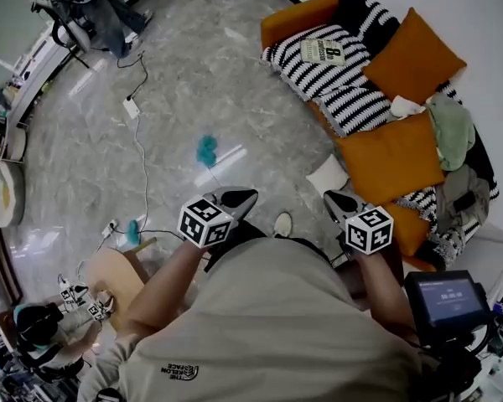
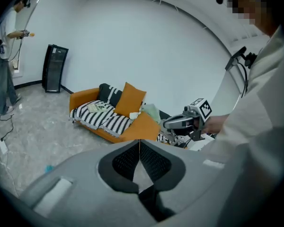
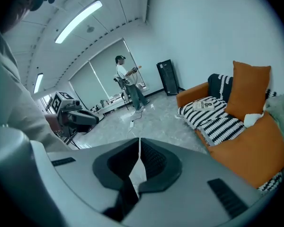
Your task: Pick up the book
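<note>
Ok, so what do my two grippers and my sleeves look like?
They match: the left gripper and right gripper have grey, tapered tongs lined with black dimpled pads. Each carries a white cube with black square markers: left cube, right cube. The person wears a beige T-shirt with short sleeves.
</note>
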A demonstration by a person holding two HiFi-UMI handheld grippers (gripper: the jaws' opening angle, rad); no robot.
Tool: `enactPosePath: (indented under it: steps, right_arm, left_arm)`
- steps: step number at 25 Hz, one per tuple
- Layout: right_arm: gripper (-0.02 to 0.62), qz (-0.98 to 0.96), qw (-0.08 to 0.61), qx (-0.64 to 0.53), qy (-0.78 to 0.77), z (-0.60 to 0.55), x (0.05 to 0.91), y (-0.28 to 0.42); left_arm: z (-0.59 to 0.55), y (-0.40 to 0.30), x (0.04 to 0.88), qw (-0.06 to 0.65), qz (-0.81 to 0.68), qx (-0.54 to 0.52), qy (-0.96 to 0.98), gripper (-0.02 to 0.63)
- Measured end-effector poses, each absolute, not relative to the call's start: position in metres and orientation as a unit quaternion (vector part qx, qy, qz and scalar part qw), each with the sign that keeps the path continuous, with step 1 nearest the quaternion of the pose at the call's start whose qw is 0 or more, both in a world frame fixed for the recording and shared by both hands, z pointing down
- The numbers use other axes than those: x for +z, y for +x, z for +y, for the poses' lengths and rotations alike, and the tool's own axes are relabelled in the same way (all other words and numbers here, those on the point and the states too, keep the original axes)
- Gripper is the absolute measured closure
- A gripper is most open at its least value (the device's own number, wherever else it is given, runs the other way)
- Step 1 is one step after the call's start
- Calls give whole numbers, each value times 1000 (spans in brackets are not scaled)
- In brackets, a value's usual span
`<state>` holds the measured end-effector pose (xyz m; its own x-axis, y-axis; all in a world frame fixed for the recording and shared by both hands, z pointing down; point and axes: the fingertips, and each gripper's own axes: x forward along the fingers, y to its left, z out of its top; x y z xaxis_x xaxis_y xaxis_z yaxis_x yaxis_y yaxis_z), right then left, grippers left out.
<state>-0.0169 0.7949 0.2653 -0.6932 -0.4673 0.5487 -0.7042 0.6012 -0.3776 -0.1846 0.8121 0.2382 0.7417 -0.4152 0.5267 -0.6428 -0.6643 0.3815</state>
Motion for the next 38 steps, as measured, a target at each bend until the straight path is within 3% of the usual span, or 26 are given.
enactPosePath:
  steps: [5, 8, 11, 29, 38]
  right_arm:
    - [566, -868, 182, 294, 356, 749, 263, 4]
    - [497, -858, 176, 302, 376, 725, 263, 10]
    - [468, -849, 177, 302, 395, 691, 264, 14]
    - [466, -772, 133, 342, 519, 453, 256, -1]
    - [465, -764, 152, 370, 506, 353, 300, 36]
  left_arm:
    - [766, -173, 238, 304, -309, 195, 880, 597]
    - [737, -172, 235, 314, -302, 193, 879, 594]
    - [694, -169, 240, 311, -282, 203, 885, 559]
    - [399, -172, 251, 285, -142, 242, 917, 541]
    - [311, -153, 300, 345, -166, 247, 890, 520]
